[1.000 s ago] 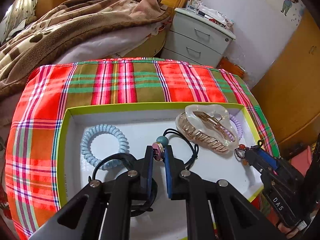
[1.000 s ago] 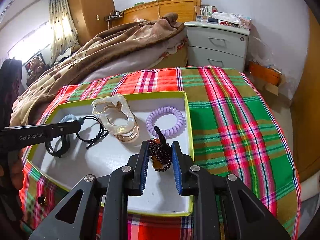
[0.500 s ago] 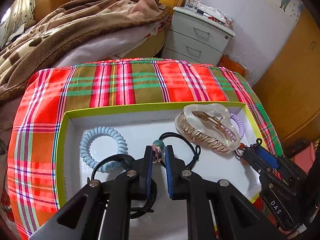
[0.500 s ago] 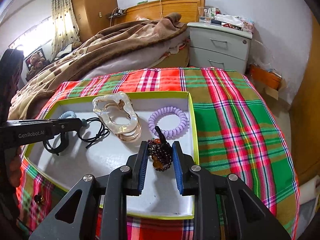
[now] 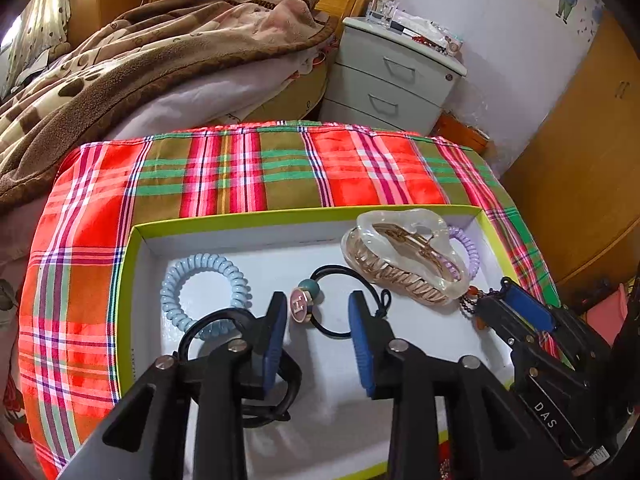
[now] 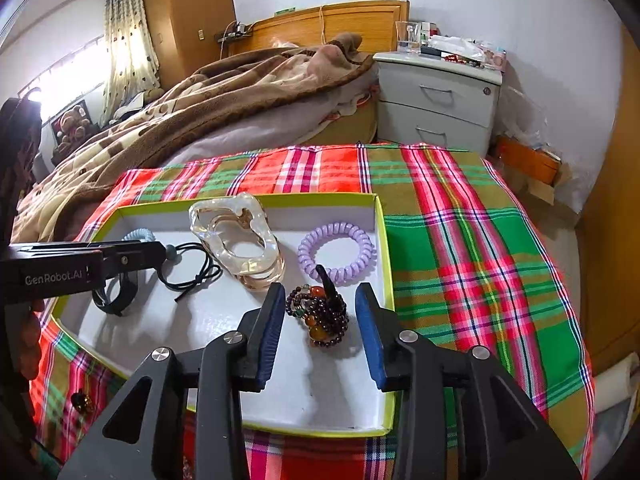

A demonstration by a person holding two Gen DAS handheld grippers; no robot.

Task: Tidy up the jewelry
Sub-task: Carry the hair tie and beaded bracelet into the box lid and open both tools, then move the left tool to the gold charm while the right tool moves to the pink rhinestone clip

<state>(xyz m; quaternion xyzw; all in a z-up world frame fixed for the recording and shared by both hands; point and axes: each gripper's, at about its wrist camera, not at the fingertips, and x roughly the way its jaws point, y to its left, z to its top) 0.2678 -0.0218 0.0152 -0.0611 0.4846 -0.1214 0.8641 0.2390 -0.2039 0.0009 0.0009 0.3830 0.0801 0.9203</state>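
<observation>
Sitting wide open, the left hand-held gripper (image 5: pixel 318 316) brackets a black hair tie (image 5: pixel 344 300) without gripping it. The right hand-held gripper (image 6: pixel 320 314), equally spread, flanks a dark bead bracelet (image 6: pixel 320 314) lying loose. Both are found inside the green-rimmed tray (image 6: pixel 382 248) on the plaid worktop (image 6: pixel 460 240), bed (image 6: pixel 224 96) beyond; bare cloth is seen right of the tray.

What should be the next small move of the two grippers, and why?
Probably lift both straight up and away from the tray. The left gripper is open around the black hair tie with charm, and the right gripper is open around the beaded bracelet. Both pieces lie on the tray floor, so they seem released.
</observation>
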